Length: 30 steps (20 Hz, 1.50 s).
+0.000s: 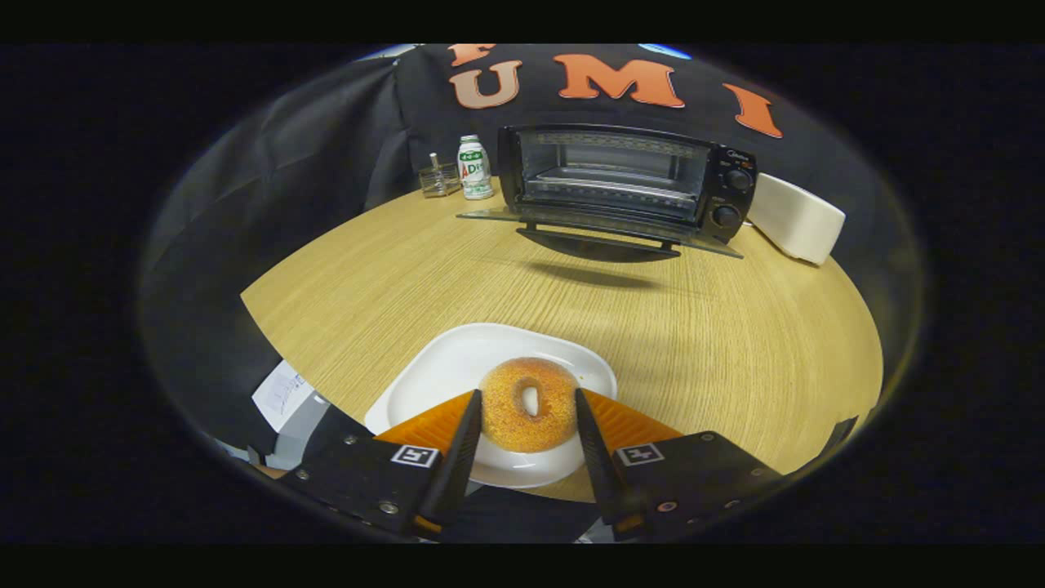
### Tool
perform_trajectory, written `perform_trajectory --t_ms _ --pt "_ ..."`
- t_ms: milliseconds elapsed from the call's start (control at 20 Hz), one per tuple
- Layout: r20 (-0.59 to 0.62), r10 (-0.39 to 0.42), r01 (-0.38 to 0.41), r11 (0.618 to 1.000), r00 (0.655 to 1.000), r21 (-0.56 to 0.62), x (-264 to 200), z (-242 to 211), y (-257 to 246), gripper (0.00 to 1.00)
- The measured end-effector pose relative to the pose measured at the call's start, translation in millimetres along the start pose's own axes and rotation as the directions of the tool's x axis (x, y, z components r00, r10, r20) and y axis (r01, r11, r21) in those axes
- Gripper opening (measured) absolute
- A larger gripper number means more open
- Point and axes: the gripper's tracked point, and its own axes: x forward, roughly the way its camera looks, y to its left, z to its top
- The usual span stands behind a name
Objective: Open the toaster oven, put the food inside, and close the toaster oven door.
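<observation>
Gripper view: gripper (526,404) jaws look clamped on the sugared doughnut (529,404), soft, light, crumbly; hold its sides gently

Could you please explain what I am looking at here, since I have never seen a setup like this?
This is a handheld two-finger gripper that a person carries; there is no robot arm. The picture comes from a fisheye camera mounted on the gripper, looking forward along its fingers.

Between the fingers sits a sugared doughnut on a white plate, and both fingers appear to press its sides, so it seems gripped, though whether it is lifted I cannot tell.

Beyond, across the wooden table, stands a black toaster oven with its door folded down open. Beside it are a small bottle, a clear holder and a white object.
</observation>
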Motion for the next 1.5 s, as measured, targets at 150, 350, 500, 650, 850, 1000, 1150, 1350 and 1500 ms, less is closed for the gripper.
perform_trajectory --t_ms 150,350,500,650,850,1000,1150,1350,1500 --pt "0.005 0.015 -0.015 0.998 1.0 0.059 2 6 0 0.43" --pt "0.104 0.088 -0.109 0.968 0.991 0.225 -10 46 6 0.33" --pt "0.202 0.109 -0.171 0.932 0.973 0.32 -15 91 7 0.33" --pt "0.264 0.121 -0.221 0.894 0.957 0.39 -9 130 6 0.33" --pt "0.318 0.06 -0.227 0.823 0.946 0.521 15 181 -13 0.33" --pt "0.355 0.051 -0.278 0.726 0.934 0.629 29 215 -18 0.33" --pt "0.364 0.022 -0.294 0.636 0.931 0.714 46 238 -36 0.33" --pt "0.371 -0.031 -0.301 0.524 0.928 0.797 71 267 -67 0.33" --pt "0.355 -0.052 -0.295 0.452 0.933 0.842 91 275 -83 0.33"
